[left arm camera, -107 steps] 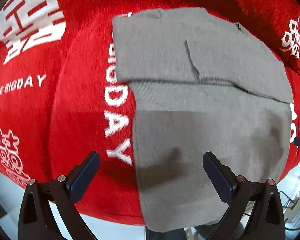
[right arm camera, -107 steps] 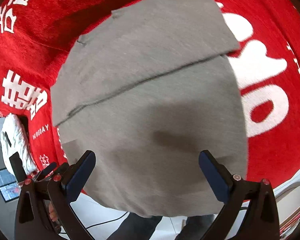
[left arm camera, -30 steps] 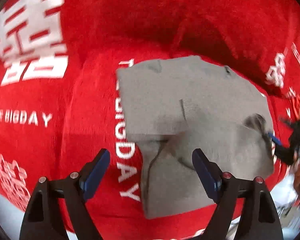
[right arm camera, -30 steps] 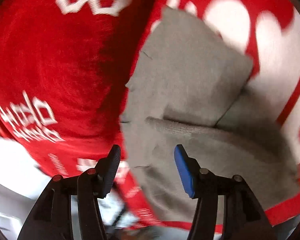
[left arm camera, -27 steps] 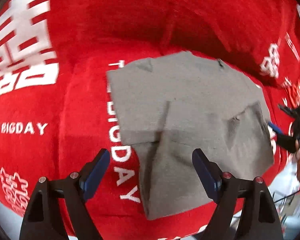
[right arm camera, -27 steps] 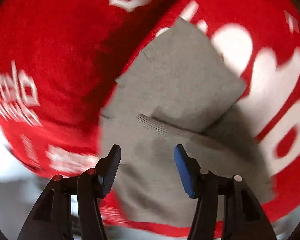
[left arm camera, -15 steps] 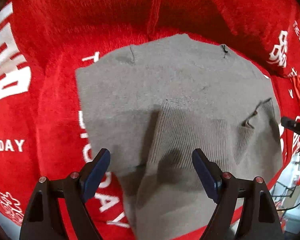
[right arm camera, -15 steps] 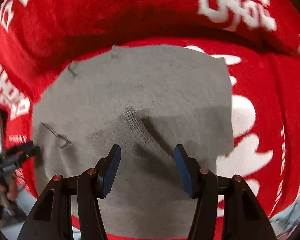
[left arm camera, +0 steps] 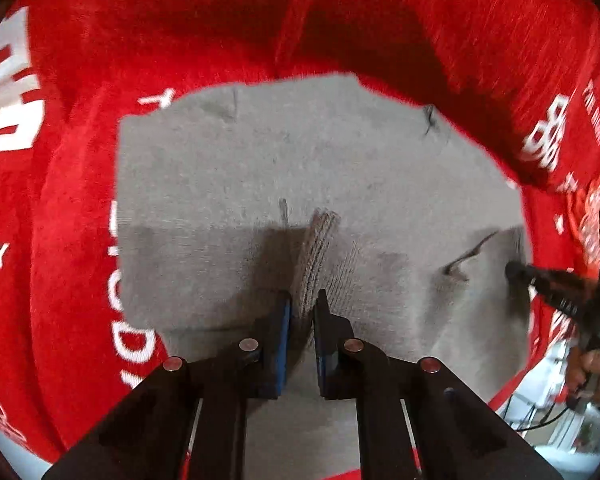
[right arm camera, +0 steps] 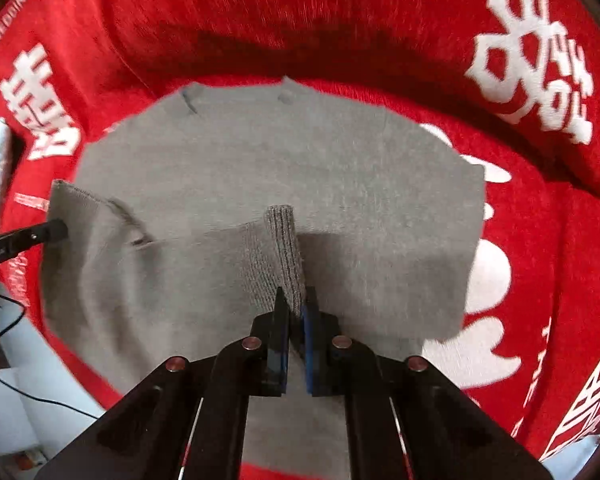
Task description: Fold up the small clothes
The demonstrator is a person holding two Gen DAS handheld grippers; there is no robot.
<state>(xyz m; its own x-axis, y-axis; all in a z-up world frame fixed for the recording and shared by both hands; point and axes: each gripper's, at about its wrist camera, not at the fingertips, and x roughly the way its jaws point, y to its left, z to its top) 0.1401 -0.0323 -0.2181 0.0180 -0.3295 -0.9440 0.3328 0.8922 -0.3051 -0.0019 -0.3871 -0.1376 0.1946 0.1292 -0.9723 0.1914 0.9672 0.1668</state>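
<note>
since half a second ago both grippers closed: left gripper [left arm camera: 302, 300] and right gripper [right arm camera: 296, 304] each pinch the grey garment's [left arm camera: 340, 168] ribbed hem. this fold looks half done; hem probably goes toward 12 o'clock.

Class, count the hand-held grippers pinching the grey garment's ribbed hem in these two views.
2. The left hand-held gripper pinches one corner of the grey garment; the right hand-held gripper pinches the other.

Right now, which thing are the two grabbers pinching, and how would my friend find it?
Look for the big red blanket with white writing that covers everything. Lying on it is one gray knitted garment, the only gray thing there. The left gripper and right gripper each pinch its ribbed edge, lifting it off the layer beneath.
</note>
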